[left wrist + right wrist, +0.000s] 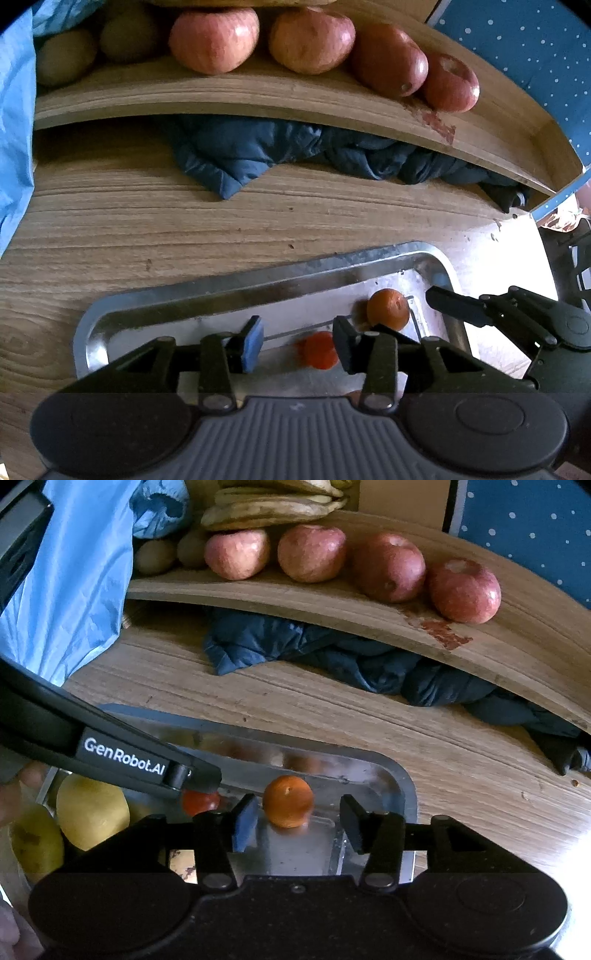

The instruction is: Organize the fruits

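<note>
A metal tray (229,286) (388,771) lies on the wooden table. On it sit a small orange fruit (388,308) (288,800) and a smaller red fruit (319,349) (199,802). My left gripper (299,341) is open over the tray, the red fruit between its fingers near the right one. My right gripper (295,821) is open with the orange fruit between its fingers, not touching; it also shows in the left wrist view (458,304). Yellow fruits (90,810) lie at the tray's left.
A raised wooden shelf (258,96) (332,605) holds several red apples (214,38) (236,552), two kiwis (64,55) (155,555) and bananas (273,502). A dark blue cloth (295,151) (332,650) lies under it. A light blue bag (74,572) hangs on the left.
</note>
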{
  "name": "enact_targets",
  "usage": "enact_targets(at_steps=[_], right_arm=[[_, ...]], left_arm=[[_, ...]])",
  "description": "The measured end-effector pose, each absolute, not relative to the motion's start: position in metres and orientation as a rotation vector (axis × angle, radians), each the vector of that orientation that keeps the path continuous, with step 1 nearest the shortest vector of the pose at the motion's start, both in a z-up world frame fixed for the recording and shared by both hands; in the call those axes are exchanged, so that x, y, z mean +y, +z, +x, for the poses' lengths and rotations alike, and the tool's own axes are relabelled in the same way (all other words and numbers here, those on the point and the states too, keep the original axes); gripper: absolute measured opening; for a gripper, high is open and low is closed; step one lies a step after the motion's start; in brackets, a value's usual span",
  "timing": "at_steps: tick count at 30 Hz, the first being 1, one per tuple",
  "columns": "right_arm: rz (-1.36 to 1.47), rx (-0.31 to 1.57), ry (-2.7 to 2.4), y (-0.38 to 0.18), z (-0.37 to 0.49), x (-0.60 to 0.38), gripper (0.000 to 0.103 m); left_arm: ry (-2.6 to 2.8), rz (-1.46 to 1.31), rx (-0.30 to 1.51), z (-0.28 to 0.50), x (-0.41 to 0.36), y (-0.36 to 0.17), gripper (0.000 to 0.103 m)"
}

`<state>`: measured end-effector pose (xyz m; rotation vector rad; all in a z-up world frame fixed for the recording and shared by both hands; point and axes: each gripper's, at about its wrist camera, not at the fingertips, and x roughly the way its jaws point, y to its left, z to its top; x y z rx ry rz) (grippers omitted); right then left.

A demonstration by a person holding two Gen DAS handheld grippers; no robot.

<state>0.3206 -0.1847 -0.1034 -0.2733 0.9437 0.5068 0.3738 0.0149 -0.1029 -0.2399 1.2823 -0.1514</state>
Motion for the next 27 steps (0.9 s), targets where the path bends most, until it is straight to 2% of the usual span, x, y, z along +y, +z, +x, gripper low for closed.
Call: enact_targets(at_steps=[11, 27], right_arm=[[-0.268, 0.933, 0.49, -0.1, 0.317, -0.186, 0.062], [-0.235, 0.917, 0.457, -0.091, 0.314, -0.189, 0.077]], left_arm=[[-0.12, -0.251, 1.264, 0.37, 0.023, -0.097, 0.055], [-0.064, -0.246, 1.219, 0.364, 0.034, -0.086, 0.077]])
